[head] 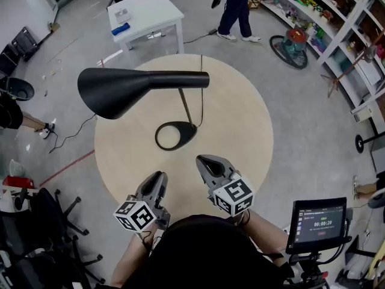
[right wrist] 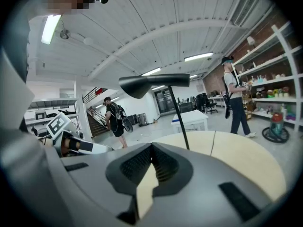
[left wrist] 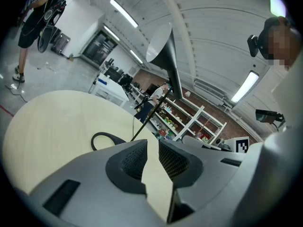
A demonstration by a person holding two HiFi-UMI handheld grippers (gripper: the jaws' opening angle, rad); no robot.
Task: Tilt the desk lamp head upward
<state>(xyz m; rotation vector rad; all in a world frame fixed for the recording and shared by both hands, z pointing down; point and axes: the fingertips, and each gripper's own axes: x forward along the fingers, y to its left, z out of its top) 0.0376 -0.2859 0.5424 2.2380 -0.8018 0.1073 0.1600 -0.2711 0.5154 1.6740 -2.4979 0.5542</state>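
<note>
A black desk lamp stands on the round pale wood table (head: 246, 125). Its cone head (head: 129, 89) lies level and points left, above its thin stem (head: 186, 107) and ring-shaped base (head: 175, 135). My left gripper (head: 157, 178) hovers over the near table edge, shut with nothing in it. My right gripper (head: 203, 161) is beside it, shut and empty too, just short of the base. The left gripper view shows the lamp head (left wrist: 163, 56) from below and the base (left wrist: 105, 138) beyond the closed tips (left wrist: 150, 143). The right gripper view shows the head (right wrist: 151, 83) level, over the shut tips (right wrist: 151, 148).
A white side table (head: 144, 15) stands beyond the round table. A person (head: 236, 8) stands at the back near shelves (head: 337, 17). Office chairs (head: 42, 221) are at the left, a tablet on a stand (head: 317, 223) at the right. A cable (head: 72, 136) trails off the table's left.
</note>
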